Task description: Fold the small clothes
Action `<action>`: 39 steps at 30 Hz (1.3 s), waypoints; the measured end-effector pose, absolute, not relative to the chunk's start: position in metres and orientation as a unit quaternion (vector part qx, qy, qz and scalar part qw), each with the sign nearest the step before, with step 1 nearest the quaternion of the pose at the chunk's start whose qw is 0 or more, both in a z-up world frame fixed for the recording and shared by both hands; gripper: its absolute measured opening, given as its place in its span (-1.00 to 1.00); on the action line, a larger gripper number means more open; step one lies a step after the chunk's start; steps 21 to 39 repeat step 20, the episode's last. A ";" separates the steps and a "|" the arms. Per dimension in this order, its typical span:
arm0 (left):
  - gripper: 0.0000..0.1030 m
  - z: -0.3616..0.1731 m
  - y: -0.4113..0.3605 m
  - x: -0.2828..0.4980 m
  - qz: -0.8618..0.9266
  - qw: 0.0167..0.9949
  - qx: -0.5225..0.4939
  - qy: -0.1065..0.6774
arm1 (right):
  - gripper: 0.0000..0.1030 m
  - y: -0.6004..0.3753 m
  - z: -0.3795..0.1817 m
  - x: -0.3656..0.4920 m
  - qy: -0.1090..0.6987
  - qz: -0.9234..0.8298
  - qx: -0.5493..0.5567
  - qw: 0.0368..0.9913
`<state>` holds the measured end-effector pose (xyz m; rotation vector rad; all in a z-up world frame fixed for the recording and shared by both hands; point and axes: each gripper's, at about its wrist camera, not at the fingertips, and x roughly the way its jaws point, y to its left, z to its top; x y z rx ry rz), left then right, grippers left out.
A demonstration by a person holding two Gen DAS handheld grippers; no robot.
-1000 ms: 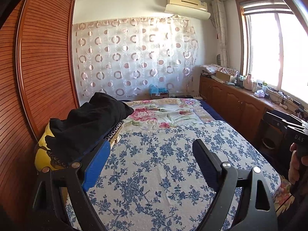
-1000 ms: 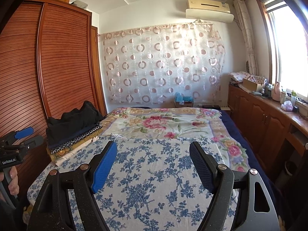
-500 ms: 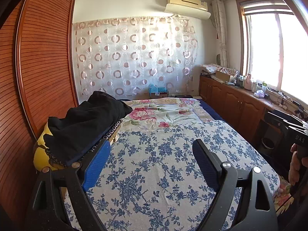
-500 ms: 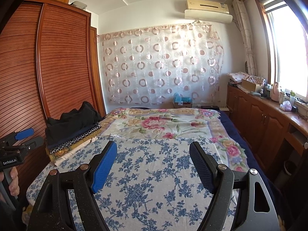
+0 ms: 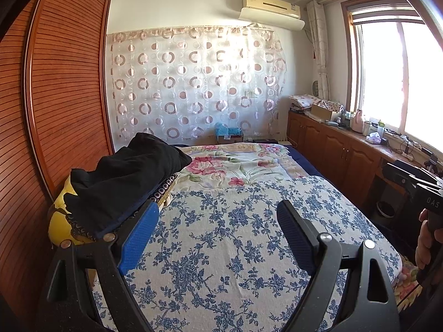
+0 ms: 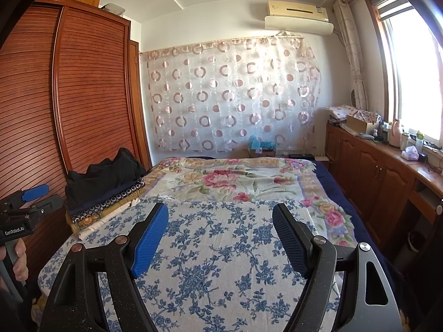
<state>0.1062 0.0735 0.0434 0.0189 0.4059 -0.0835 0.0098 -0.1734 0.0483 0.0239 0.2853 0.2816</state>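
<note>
A pile of clothes lies at the bed's left edge against the wardrobe. A crumpled black garment (image 5: 124,177) (image 6: 108,174) tops it, over folded patterned pieces (image 6: 108,207) and something yellow (image 5: 59,213). My left gripper (image 5: 217,207) is open and empty above the blue-flowered sheet (image 5: 235,262), with the pile just beyond its left finger. My right gripper (image 6: 220,207) is also open and empty over the same sheet (image 6: 216,249), well to the right of the pile. A hand (image 6: 19,260) holds the left gripper's handle at the left edge of the right wrist view.
A slatted wooden wardrobe (image 5: 63,96) runs along the left of the bed. A pink-flowered blanket (image 5: 235,163) covers the far half. Low wooden cabinets (image 6: 373,171) with clutter on top stand under the window on the right. A bin (image 5: 386,210) sits by the cabinets.
Both grippers stay open in almost the same place. Only the right wrist view drifts slightly.
</note>
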 end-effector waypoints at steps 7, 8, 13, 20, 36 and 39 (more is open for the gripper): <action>0.70 0.043 0.073 0.106 -0.041 0.979 0.009 0.201 | 0.54 -0.176 0.047 0.010 0.140 0.141 0.012 0.980; 0.70 0.043 0.073 0.106 -0.041 0.979 0.009 0.201 | 0.54 -0.176 0.047 0.010 0.139 0.142 0.012 0.980; 0.70 0.043 0.073 0.107 -0.042 0.979 0.009 0.201 | 0.54 -0.176 0.046 0.009 0.138 0.141 0.011 0.980; 0.70 0.043 0.073 0.106 -0.042 0.979 0.009 0.200 | 0.54 -0.177 0.046 0.009 0.137 0.143 0.011 0.980; 0.70 0.043 0.073 0.106 -0.042 0.979 0.009 0.200 | 0.54 -0.177 0.046 0.009 0.137 0.143 0.011 0.980; 0.70 0.043 0.073 0.106 -0.042 0.979 0.009 0.200 | 0.54 -0.177 0.046 0.009 0.137 0.143 0.011 0.980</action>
